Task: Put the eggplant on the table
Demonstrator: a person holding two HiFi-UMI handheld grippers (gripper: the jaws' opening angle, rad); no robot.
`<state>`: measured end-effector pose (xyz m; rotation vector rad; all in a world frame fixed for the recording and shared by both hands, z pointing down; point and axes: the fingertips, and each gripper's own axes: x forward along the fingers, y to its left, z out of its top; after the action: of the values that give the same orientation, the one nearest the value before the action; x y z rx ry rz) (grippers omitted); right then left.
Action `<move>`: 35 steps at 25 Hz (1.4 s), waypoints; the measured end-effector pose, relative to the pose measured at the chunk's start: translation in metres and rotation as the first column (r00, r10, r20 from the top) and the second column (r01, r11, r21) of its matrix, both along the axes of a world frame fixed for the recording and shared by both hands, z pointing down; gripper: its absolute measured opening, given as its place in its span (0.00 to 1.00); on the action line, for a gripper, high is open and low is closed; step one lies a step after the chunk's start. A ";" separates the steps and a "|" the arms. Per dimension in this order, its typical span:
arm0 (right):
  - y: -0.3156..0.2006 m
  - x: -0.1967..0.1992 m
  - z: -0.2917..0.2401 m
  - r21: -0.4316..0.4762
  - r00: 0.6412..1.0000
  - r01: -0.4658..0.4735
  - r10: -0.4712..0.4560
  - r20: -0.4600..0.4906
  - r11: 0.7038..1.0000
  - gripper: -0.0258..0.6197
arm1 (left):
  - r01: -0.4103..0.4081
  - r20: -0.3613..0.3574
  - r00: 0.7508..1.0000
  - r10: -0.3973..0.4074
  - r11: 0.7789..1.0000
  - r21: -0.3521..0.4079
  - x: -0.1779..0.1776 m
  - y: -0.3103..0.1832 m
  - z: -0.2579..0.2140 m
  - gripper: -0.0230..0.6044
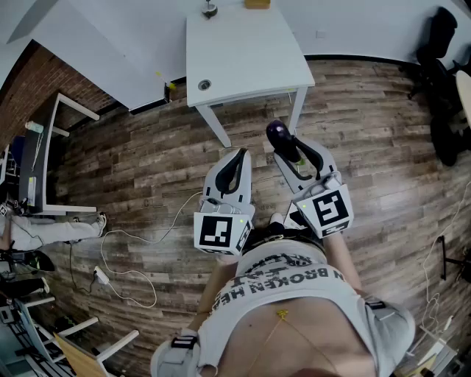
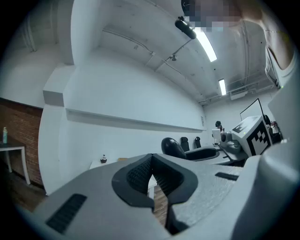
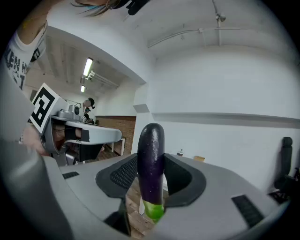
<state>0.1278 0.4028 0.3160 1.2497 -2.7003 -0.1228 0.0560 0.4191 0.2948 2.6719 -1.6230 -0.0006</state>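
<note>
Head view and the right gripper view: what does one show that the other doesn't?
Only the head view shows the white cable on the floor and the right hand-held gripper's marker cube. Only the right gripper view shows the eggplant's green end and the ceiling light. Both show the eggplant clamped in the right hand-held gripper, with the left hand-held gripper beside it.

Tiny obj [image 1: 210, 10] at table [image 1: 243, 59] far edge, maybe jar, unclear.
</note>
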 end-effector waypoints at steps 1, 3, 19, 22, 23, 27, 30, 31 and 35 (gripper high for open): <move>-0.001 0.001 -0.002 0.007 1.000 -0.003 0.003 0.014 1.000 0.31 | -0.002 0.001 1.000 0.002 1.000 0.000 0.001 -0.001 0.000 0.04; -0.002 0.003 -0.006 0.019 0.999 -0.010 0.009 0.049 1.000 0.31 | -0.004 0.003 1.000 0.004 1.000 0.001 0.003 -0.002 0.001 0.04; -0.023 -0.004 0.007 -0.015 0.997 0.021 -0.020 0.080 1.000 0.31 | 0.031 0.014 0.999 -0.031 0.999 -0.032 -0.008 -0.018 0.018 0.04; -0.041 -0.013 0.011 -0.017 0.997 0.011 -0.009 0.071 1.000 0.31 | 0.014 0.011 1.000 -0.013 1.000 -0.024 -0.015 -0.037 0.019 0.04; -0.048 -0.018 0.012 -0.018 0.998 0.010 -0.009 0.067 1.000 0.31 | 0.012 0.008 1.000 -0.012 1.000 -0.025 -0.020 -0.044 0.019 0.04; -0.080 -0.041 0.011 -0.020 0.998 0.017 -0.015 0.062 1.000 0.31 | 0.008 0.010 1.000 -0.008 1.000 -0.013 -0.041 -0.078 0.016 0.04; -0.102 -0.055 0.009 -0.017 0.998 0.013 -0.012 0.059 1.000 0.31 | -0.006 -0.004 1.000 0.006 1.000 -0.019 -0.051 -0.105 0.016 0.04; -0.109 -0.059 0.010 -0.018 0.998 0.010 -0.009 0.059 1.000 0.31 | -0.016 -0.009 1.000 0.015 1.000 -0.021 -0.054 -0.113 0.017 0.04; -0.139 -0.075 0.006 -0.014 0.998 -0.007 0.007 0.058 1.000 0.31 | -0.055 -0.014 0.998 0.055 0.998 -0.012 -0.062 -0.146 0.013 0.04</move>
<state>0.0529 0.2636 0.3222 1.2781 -2.7402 -0.0686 -0.0058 0.2731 0.3076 2.7000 -1.5395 -0.0083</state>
